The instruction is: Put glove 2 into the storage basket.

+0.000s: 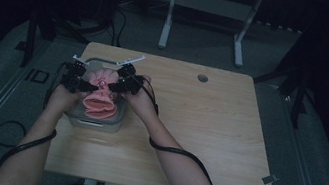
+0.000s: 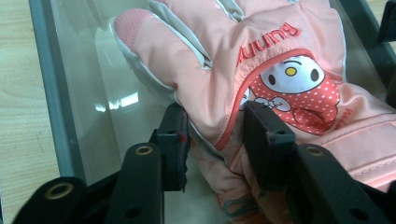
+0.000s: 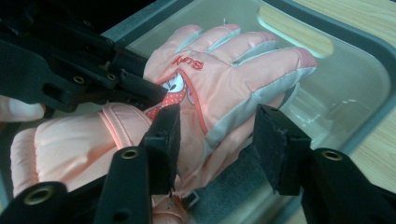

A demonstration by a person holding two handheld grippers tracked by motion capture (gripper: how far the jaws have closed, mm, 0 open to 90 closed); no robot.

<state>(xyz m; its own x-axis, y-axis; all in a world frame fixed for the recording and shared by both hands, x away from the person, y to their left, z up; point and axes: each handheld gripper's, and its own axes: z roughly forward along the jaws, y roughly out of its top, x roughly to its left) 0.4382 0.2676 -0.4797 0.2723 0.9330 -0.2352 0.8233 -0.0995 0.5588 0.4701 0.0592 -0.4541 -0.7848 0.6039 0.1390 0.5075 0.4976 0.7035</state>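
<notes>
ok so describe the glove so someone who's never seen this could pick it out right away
On the light wooden table, look near the far left corner for the clear plastic tray with a grey rim. The padded pink winter glove lies inside it, between the two handheld black grippers. A white cartoon face on a red dotted patch and red lettering mark its back.

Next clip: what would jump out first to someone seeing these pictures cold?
A padded pink glove with a cartoon face on a red dotted patch lies in a clear plastic tray with a grey rim at the left of the light wooden table. Both hand-held tools bracket it from either side: the left gripper straddles its thumb-side edge, and the right gripper spans the opposite edge, its right finger apart from the fabric.
</notes>
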